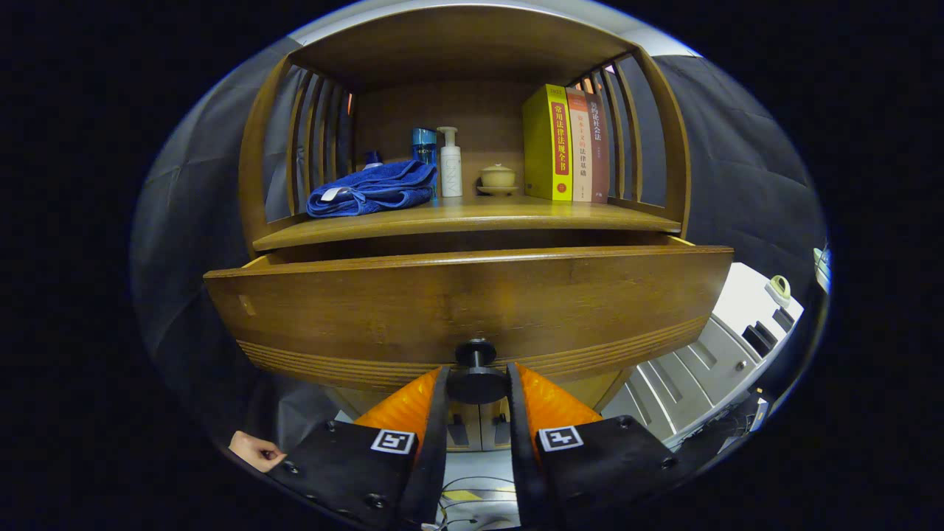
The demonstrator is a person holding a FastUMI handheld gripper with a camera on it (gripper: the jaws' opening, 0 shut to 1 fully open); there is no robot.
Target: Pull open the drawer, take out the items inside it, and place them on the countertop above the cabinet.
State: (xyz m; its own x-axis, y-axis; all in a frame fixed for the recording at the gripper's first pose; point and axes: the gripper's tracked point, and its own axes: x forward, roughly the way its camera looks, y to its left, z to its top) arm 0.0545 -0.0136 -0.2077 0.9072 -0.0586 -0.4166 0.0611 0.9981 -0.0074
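- The wide brown wooden drawer point(472, 306) fills the middle of my frame, its front panel standing forward of the cabinet, with a dark gap between its top edge and the wooden countertop shelf point(472, 217) above.
- I see open shelf surface in front of the folded blue towel point(372, 189), the white pump bottle point(450, 162), the small beige lidded cup point(498, 178) and the row of upright books point(564, 144).
- From this low angle the drawer's inside is hidden from me; I cannot tell what it holds.
- A hand point(254, 450) is cut off at lower left.
- My gripper point(477, 383) is clamped on the drawer's round black knob point(477, 372), both fingers pressing its sides at lower centre.
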